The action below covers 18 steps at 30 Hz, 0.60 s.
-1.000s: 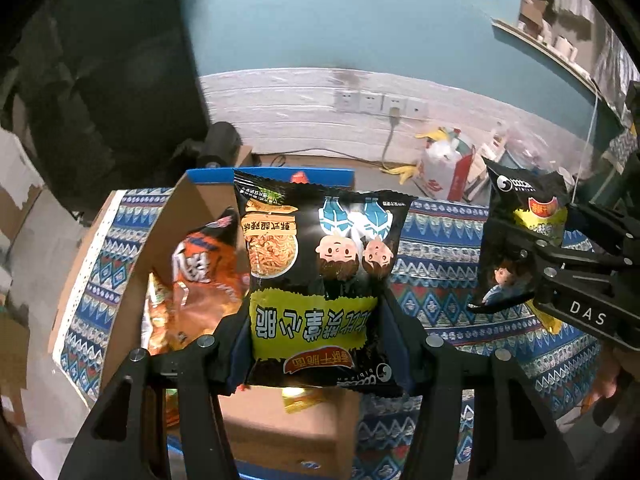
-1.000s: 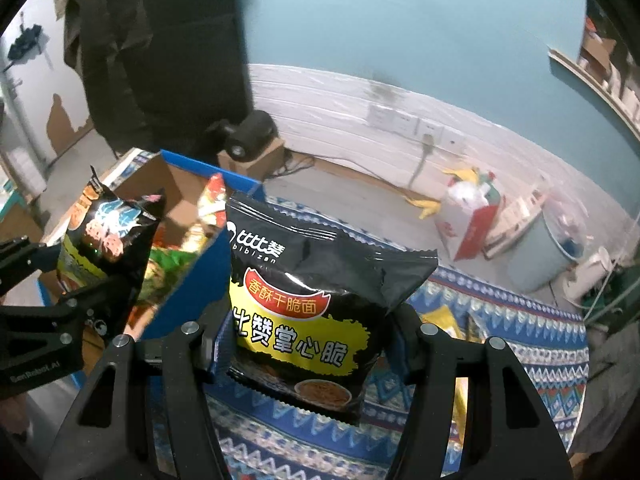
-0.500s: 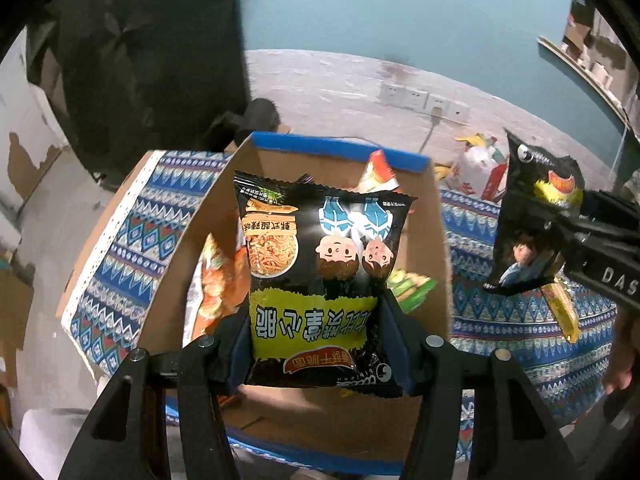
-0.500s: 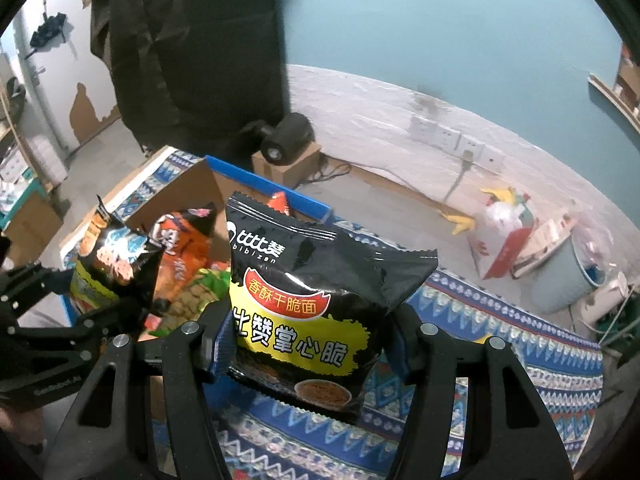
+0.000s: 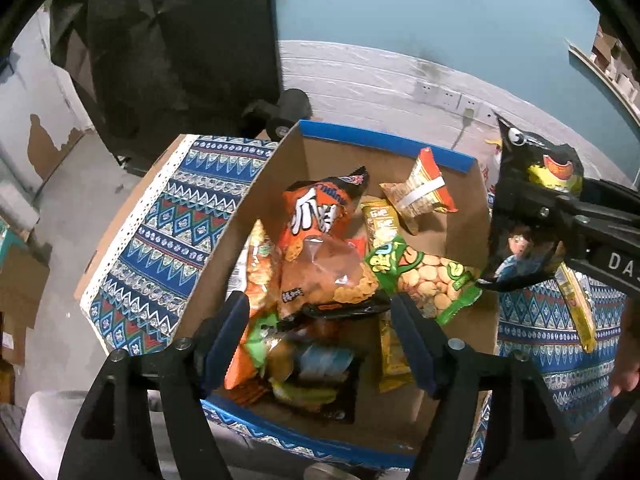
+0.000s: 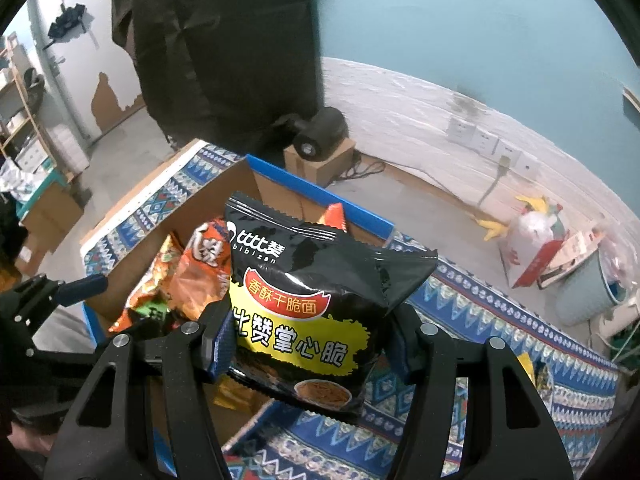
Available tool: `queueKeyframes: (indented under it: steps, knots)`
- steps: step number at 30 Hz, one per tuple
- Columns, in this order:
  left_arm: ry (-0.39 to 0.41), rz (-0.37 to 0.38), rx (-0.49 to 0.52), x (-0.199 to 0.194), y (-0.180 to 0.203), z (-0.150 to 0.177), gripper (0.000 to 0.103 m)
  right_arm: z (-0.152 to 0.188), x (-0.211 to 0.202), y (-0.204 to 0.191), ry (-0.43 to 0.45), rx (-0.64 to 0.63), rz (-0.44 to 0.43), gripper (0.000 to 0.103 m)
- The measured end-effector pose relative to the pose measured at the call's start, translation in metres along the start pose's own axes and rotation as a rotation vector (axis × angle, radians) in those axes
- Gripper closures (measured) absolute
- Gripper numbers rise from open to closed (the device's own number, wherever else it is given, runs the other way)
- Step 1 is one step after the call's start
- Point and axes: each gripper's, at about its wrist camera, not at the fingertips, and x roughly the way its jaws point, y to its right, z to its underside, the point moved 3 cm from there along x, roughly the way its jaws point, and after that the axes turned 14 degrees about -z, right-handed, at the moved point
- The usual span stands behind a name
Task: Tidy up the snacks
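My left gripper hangs over an open cardboard box with a blue rim. Its jaws are opening, and no pad touches anything. Under them a black noodle packet lies blurred on the pile in the box. Beside it are an orange chips bag and a green cracker bag. My right gripper is shut on a black and yellow noodle bag, held upright at the box's right side. The left wrist view shows that bag at the right.
The box stands on a blue patterned cloth, where a yellow packet lies at the right. Behind are a dark hanging jacket, a black device on a small carton, a white bag and a pale bin.
The left jaws have widened and let go of the black noodle packet, which now lies in the box. Both grippers have shifted over towards the box. The right still grips its bag.
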Motion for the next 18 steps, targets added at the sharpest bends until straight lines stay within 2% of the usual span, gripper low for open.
queueKeyframes:
  steps: [10,13,15,18]
  knots:
    - [-0.017,-0.027,-0.033,0.006,-0.016,0.001,0.028,-0.008,0.031,-0.024,-0.056,-0.049,-0.052,0.042]
    - [-0.014,-0.028,-0.028,0.005,-0.016,0.002,0.028,-0.009,0.035,-0.028,-0.069,-0.046,-0.062,0.035]
    - [-0.01,-0.029,-0.021,0.003,-0.014,0.002,0.028,-0.011,0.033,-0.03,-0.058,-0.054,-0.05,0.026]
    - [-0.007,-0.028,-0.019,0.002,-0.013,0.001,0.028,-0.013,0.028,-0.032,-0.04,-0.068,-0.03,0.023]
